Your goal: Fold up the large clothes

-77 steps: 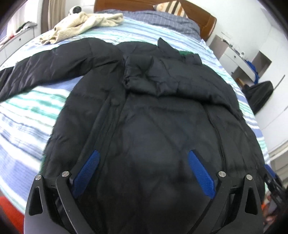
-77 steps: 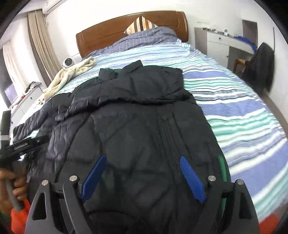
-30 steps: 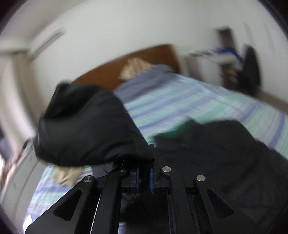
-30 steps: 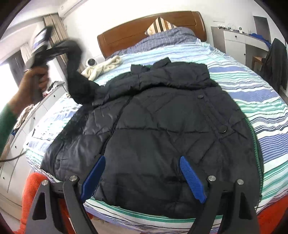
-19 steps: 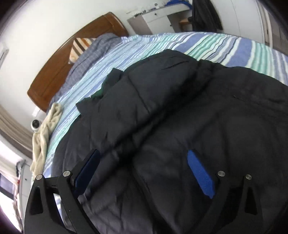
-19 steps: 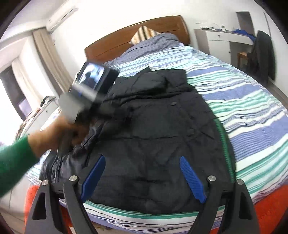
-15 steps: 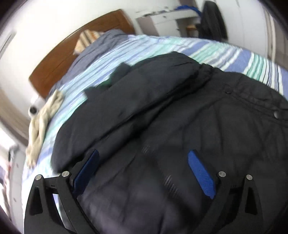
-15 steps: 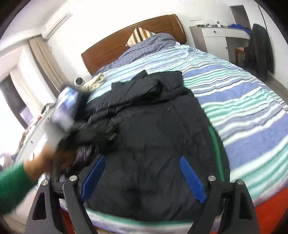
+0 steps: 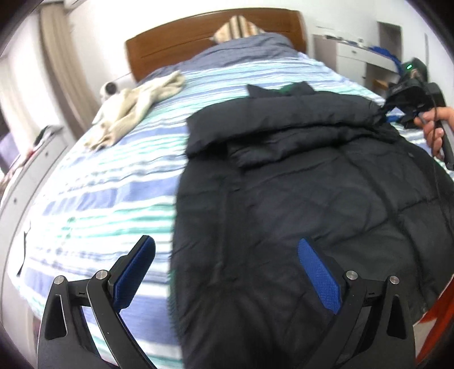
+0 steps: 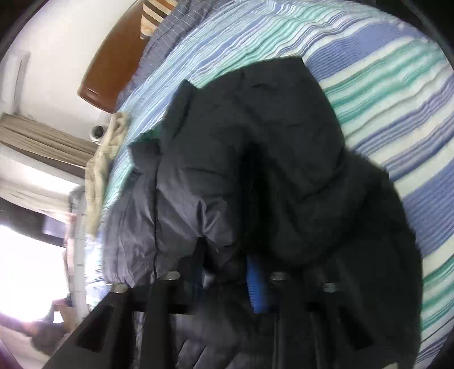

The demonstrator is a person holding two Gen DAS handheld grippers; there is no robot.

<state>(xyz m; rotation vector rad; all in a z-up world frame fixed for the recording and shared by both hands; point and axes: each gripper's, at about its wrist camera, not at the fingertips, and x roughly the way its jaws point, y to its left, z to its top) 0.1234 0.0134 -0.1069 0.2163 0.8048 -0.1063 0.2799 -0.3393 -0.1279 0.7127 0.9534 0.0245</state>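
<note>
A black padded jacket [image 9: 298, 181] lies spread on the striped bed [image 9: 107, 198], its left sleeve folded across the chest. My left gripper [image 9: 224, 272] is open and empty, hovering over the jacket's lower left hem. My right gripper [image 9: 383, 113] shows in the left wrist view at the jacket's far right shoulder, pinching fabric. In the right wrist view its jaws [image 10: 227, 278] are closed on a bunch of the black jacket [image 10: 255, 159], with fabric draped over the fingers.
A cream towel [image 9: 136, 105] lies at the bed's far left near a small white camera [image 9: 109, 89]. A wooden headboard [image 9: 210, 37] and striped pillow [image 9: 238, 25] are at the back. White drawers [image 9: 354, 62] stand at the right, a cabinet at the left.
The left gripper carried the left sleeve across the jacket, released it and drew back to the hem, open. The right gripper moved to the jacket's right shoulder and closed on fabric.
</note>
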